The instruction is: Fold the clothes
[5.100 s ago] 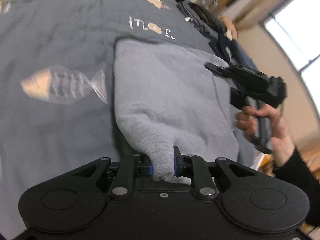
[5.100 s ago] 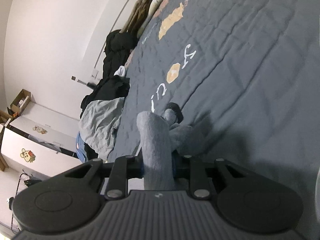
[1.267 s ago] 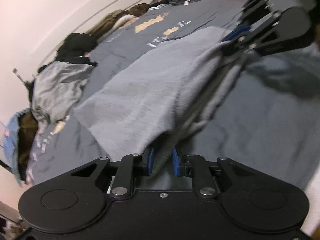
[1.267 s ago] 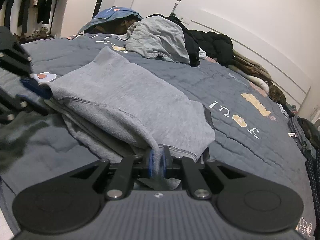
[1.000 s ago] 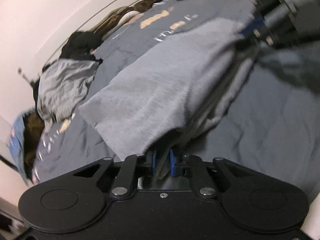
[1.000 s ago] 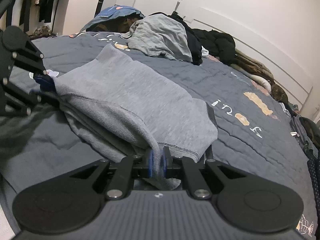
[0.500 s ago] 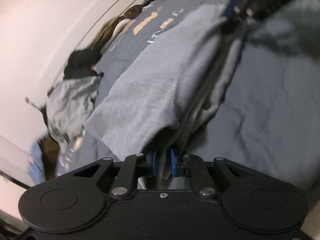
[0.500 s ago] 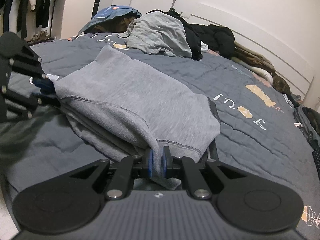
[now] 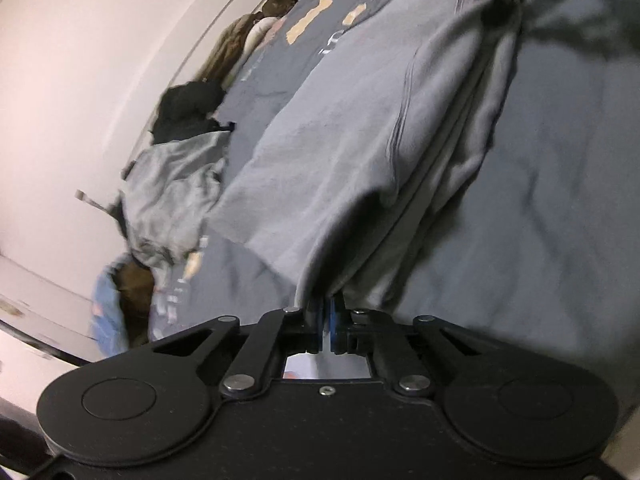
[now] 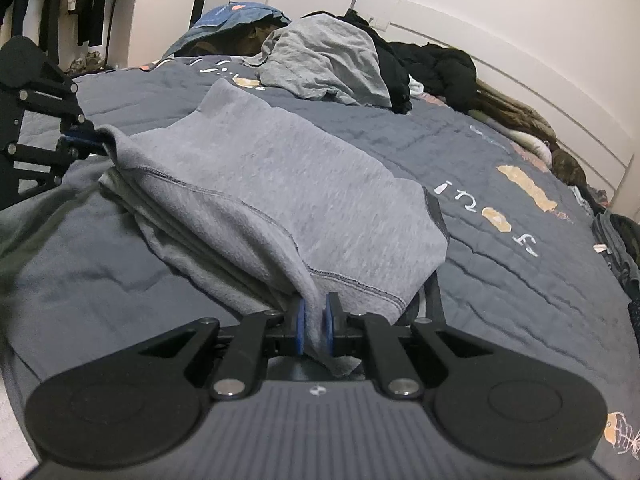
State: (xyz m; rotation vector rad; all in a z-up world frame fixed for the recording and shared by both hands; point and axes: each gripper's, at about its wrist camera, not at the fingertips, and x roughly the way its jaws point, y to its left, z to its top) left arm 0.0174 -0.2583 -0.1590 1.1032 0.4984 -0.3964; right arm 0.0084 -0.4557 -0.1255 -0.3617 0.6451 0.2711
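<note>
Sweater (image 10: 280,184) pinched at both near corners: right gripper (image 10: 314,320) clamped on the hem, left gripper (image 9: 326,318) squeezed on the opposite corner, seen far left in the right view. Lying folded in layers on the quilt (image 10: 500,280), mid-bed, pile (image 10: 328,60) of clothes beyond. Best kept taut and level between both grips, edges aligned over the lower layers, then lowered evenly to avoid creases.

There were two grippers, the left gripper (image 9: 326,322) and right gripper (image 10: 314,322), one grey sweatshirt (image 10: 280,184), one quilt (image 10: 500,264) and one clothes heap (image 10: 332,60).
</note>
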